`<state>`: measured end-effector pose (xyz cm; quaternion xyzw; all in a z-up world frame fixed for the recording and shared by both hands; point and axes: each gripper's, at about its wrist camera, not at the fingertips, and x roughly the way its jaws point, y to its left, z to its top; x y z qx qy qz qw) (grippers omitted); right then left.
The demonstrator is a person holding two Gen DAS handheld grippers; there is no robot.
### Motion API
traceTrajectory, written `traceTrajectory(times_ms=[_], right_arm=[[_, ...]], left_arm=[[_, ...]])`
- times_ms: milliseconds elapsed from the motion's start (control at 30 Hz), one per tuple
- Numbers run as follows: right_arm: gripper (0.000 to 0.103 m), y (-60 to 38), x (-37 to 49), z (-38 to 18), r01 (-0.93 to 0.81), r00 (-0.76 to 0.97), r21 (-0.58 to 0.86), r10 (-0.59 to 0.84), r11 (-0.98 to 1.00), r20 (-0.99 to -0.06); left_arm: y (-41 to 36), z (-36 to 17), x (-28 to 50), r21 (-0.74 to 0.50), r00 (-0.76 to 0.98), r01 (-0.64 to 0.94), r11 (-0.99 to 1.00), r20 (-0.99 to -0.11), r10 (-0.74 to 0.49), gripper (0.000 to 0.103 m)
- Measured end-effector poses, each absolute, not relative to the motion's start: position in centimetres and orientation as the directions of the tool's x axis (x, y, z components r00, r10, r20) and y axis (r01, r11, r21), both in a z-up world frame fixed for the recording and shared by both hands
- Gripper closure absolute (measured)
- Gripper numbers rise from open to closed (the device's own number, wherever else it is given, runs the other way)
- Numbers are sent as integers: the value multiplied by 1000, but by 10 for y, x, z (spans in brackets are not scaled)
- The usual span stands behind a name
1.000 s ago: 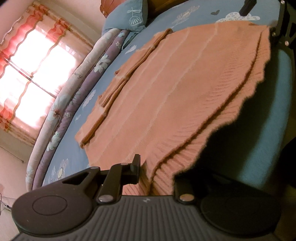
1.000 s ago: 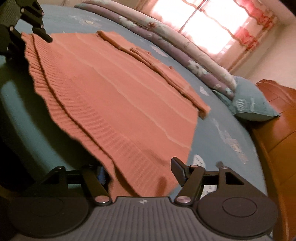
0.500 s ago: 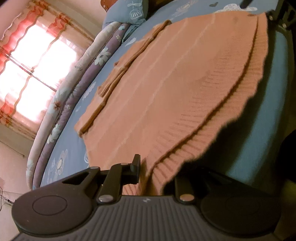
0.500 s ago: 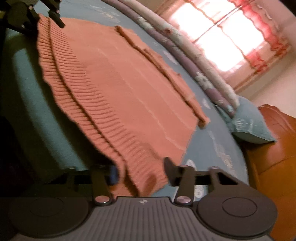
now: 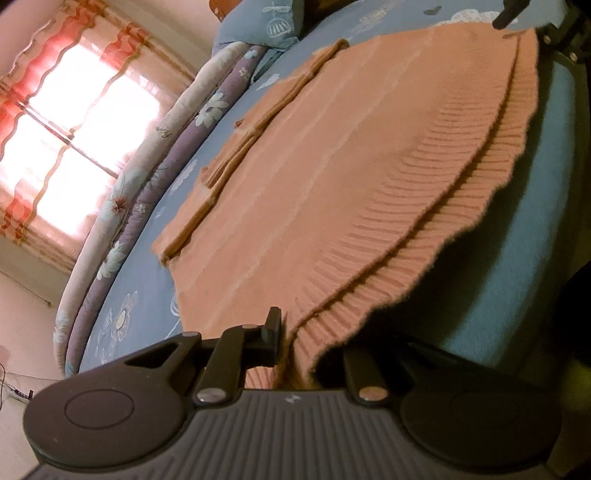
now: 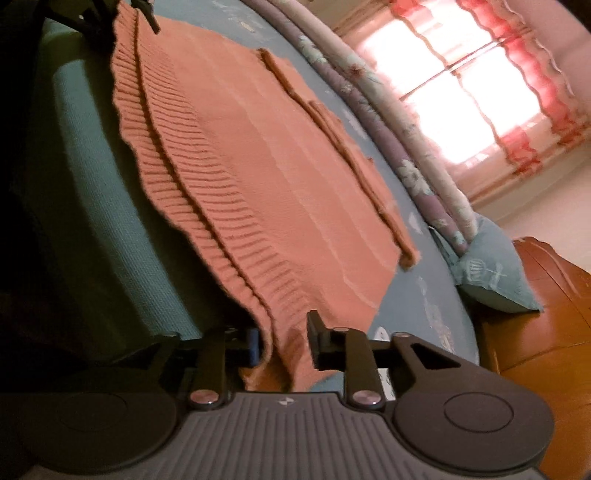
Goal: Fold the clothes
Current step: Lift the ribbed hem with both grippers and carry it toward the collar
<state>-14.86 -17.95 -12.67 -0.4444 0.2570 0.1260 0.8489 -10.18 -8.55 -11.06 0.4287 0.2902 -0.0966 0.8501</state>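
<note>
An orange knit sweater (image 5: 332, 166) lies spread flat on the blue bed (image 5: 517, 295), its sleeves folded in along the far side and its ribbed hem toward me. My left gripper (image 5: 303, 343) is closing on one hem corner; the knit fills the gap and hides the right finger. My right gripper (image 6: 282, 343) has the other corner of the sweater (image 6: 266, 177) between its jaws, which are opening slightly while both pads touch the knit. Each view also shows the other gripper at the far end of the hem: the right gripper (image 5: 532, 29) and the left gripper (image 6: 122, 18).
A rolled floral quilt (image 5: 147, 177) runs along the far side of the bed below a bright curtained window (image 5: 74, 140). A blue pillow (image 6: 491, 273) rests at the head end beside wooden furniture (image 6: 546, 332). The near bed edge (image 6: 92, 184) drops away below the hem.
The right gripper's jaws have narrowed around the hem corner and its view has rolled. The hem stretches straighter between the two grippers. The left gripper has hardly moved.
</note>
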Motion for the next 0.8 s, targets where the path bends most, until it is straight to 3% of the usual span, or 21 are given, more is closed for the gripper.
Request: traceTrajectory(times_ms=[67, 200, 267, 333, 467, 533, 800], right_arm=[[49, -182, -146, -124, -419, 841, -688, -33, 593, -541], [49, -175, -133, -124, -379, 847, -673, -55, 635, -529], [55, -168, -129, -128, -364, 852, -673, -62, 644, -520], [70, -167, -131, -130, -378, 847, -679, -62, 629, -529], [76, -172, -139, -134, -407, 842, -710, -64, 575, -535], [88, -174, -139, -133, -417, 830, -691, -64, 590, -555], [92, -175, -133, -129, -453, 800, -655, -49, 605, -598]], left_arm=[[-84, -110, -102, 670, 814, 415, 615, -576, 78, 94], [-83, -113, -103, 665, 816, 418, 619, -575, 67, 94], [-83, -114, -104, 665, 818, 413, 622, -572, 68, 94], [-82, -113, -107, 661, 821, 404, 633, -567, 68, 94], [-83, -115, -112, 681, 831, 401, 613, -552, 70, 94], [-83, -117, -113, 692, 834, 402, 600, -547, 71, 94], [-85, -126, -116, 733, 843, 408, 544, -532, 85, 95]])
